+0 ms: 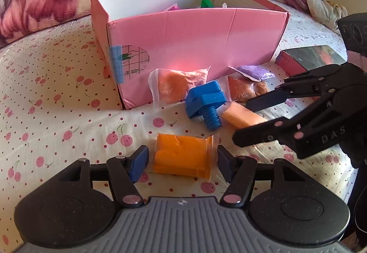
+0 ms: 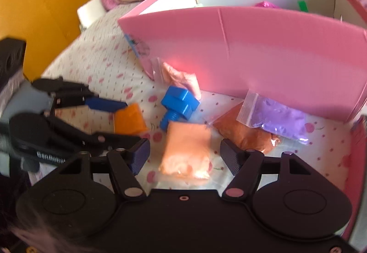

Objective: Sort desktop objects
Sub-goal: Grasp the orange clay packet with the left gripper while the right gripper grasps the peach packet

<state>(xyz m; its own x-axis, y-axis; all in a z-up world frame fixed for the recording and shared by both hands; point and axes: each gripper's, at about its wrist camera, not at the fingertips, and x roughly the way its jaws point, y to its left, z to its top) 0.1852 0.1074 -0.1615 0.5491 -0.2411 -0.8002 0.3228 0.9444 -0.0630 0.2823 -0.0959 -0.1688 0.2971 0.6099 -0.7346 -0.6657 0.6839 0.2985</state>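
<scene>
My left gripper (image 1: 182, 164) fingers spread wide, straddling bright orange bag (image 1: 183, 156), lower centre; glossy plastic, soft lumpy filling. My right gripper (image 2: 184, 156) fingers spread around pale peach bag (image 2: 187, 152), centre. Blue threaded plastic bolt (image 1: 204, 104) beside pink cardboard box (image 1: 195, 46).

The pink box (image 1: 195, 46) mostly hides what may be toys.

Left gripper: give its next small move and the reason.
Probably close the left gripper on the orange bag. Its fingers are open on either side of the bag, which lies flat on the sheet. The pink box just beyond stands open for it.
</scene>
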